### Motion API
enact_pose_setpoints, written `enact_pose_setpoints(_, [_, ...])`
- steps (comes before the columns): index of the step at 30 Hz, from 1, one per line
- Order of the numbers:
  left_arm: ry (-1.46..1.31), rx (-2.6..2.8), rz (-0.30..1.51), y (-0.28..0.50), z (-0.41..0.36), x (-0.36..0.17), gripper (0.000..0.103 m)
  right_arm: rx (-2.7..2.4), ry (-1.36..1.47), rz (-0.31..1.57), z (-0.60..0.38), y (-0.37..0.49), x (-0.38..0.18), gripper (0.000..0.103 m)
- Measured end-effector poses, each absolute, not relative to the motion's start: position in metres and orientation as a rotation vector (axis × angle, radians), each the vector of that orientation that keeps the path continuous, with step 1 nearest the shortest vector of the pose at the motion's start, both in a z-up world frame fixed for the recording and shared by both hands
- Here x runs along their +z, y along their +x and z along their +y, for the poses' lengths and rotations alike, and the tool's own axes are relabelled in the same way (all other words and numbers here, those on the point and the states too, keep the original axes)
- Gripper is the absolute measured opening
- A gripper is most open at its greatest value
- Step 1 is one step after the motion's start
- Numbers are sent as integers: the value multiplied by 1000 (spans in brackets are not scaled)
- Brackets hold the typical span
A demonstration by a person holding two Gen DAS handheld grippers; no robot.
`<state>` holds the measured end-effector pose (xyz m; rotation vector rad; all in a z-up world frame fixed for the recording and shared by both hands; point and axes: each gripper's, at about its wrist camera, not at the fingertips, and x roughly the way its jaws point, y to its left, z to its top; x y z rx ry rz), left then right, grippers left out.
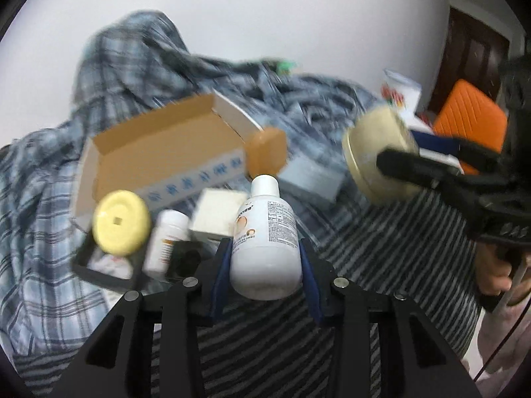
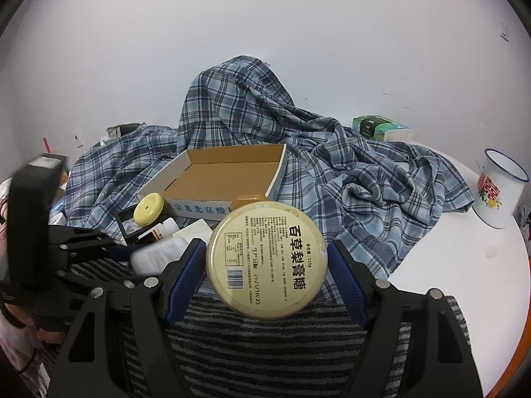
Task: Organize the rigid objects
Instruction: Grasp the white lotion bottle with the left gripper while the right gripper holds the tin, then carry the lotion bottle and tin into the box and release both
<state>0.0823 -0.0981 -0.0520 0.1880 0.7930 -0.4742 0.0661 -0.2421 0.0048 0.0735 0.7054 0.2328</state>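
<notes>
My left gripper (image 1: 265,258) tips downward and its blue pads squeeze a white bottle (image 1: 264,238) by its wide bottom end; the bottle's cap points away from me toward the far side. My right gripper (image 2: 267,262) also tips downward and holds a round gold tin (image 2: 267,262) by its rim, label facing me. Both hang over a striped towel (image 2: 265,348) on a white worktop (image 2: 464,258); a blue checked shirt (image 2: 332,152) is heaped behind, against a plain white wall. An open cardboard box (image 2: 219,175) sits on the shirt, with nothing in it that I can see. A yellow round lid (image 1: 121,222) and a small white bottle (image 1: 166,238) lie near the box; a white mug (image 2: 501,189) stands far right.
</notes>
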Motion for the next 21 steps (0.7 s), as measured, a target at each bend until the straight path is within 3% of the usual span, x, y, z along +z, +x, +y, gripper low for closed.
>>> enact_pose_setpoints(13, [136, -379, 591, 54, -64, 11, 41, 225, 16, 618, -221, 59, 33, 74])
enact_pose_setpoints(21, [96, -283, 444, 69, -41, 61, 41, 203, 4, 469, -207, 67, 78, 74])
